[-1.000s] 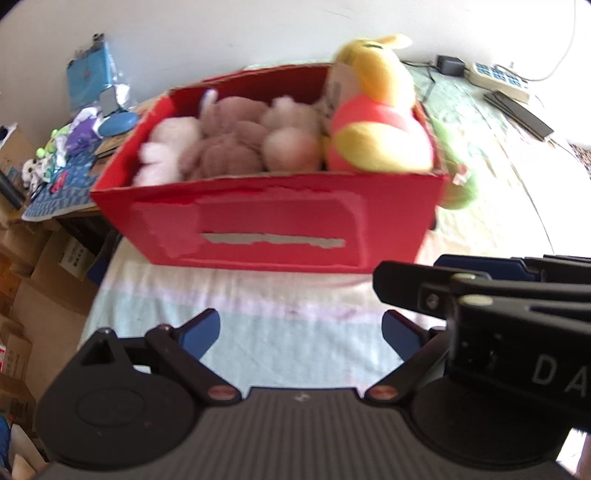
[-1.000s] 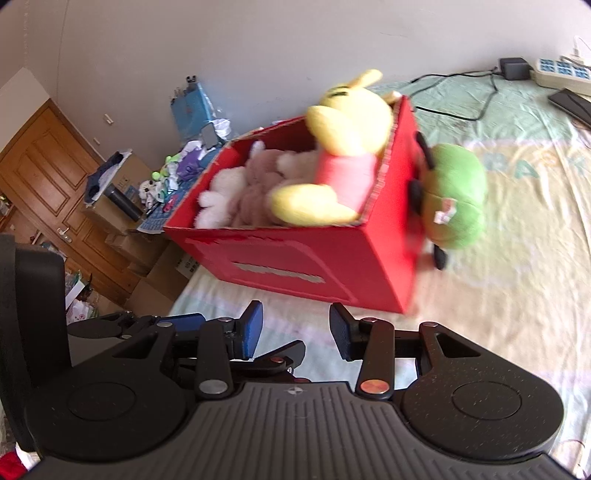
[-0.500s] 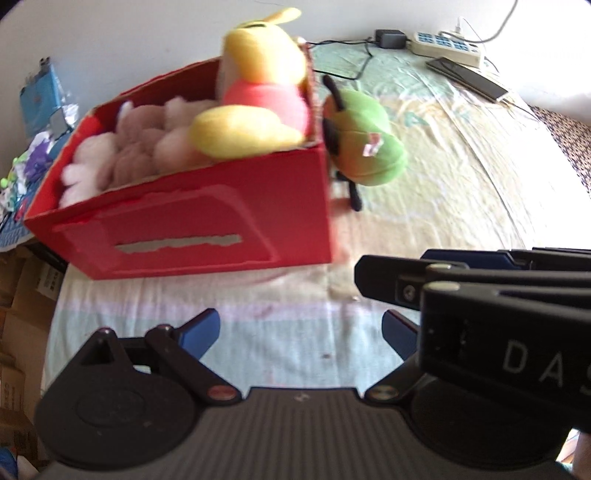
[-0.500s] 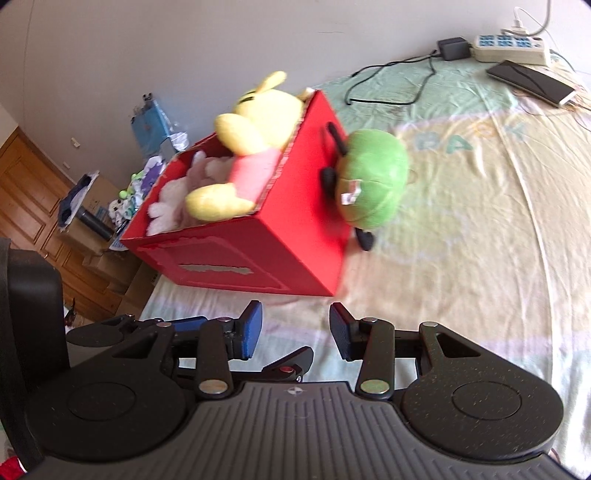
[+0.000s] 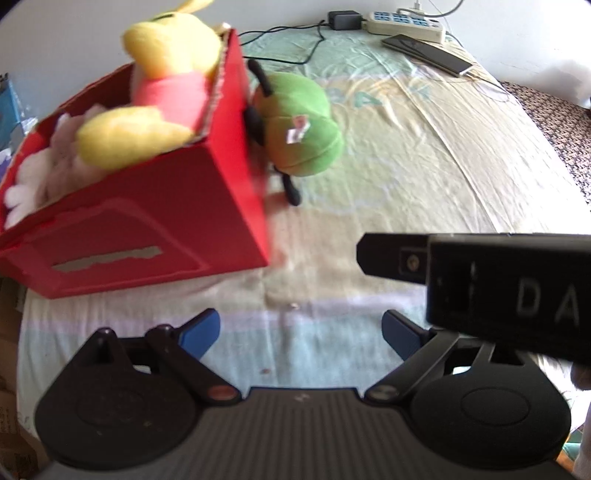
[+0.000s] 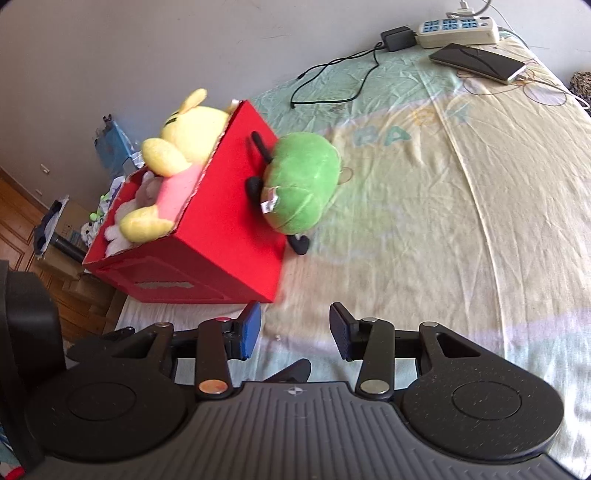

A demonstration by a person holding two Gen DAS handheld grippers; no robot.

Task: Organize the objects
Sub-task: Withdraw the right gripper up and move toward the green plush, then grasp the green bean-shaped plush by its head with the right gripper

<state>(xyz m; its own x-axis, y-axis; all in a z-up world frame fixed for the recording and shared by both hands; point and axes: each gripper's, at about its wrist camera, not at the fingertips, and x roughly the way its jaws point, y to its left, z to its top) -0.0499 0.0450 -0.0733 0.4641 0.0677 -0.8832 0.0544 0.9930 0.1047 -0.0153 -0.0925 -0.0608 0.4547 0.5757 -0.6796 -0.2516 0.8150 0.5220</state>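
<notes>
A red cardboard box stands on the bed, packed with plush toys. A yellow bear in a pink shirt sticks out over its rim. A green plush with black limbs lies on the sheet against the box's right side. My left gripper is open and empty, well short of the box. My right gripper is open and empty too, pointing toward the green plush from a distance. Its black body crosses the left wrist view at the right.
At the far end of the bed lie a white power strip, a black adapter with its cable and a dark phone. Cluttered boxes and small items sit beyond the bed's left edge, near a wooden door.
Both views have swung to the right. The red box has slid toward the left of the frames and the green plush has come closer to the centre. Both grippers stayed open.
</notes>
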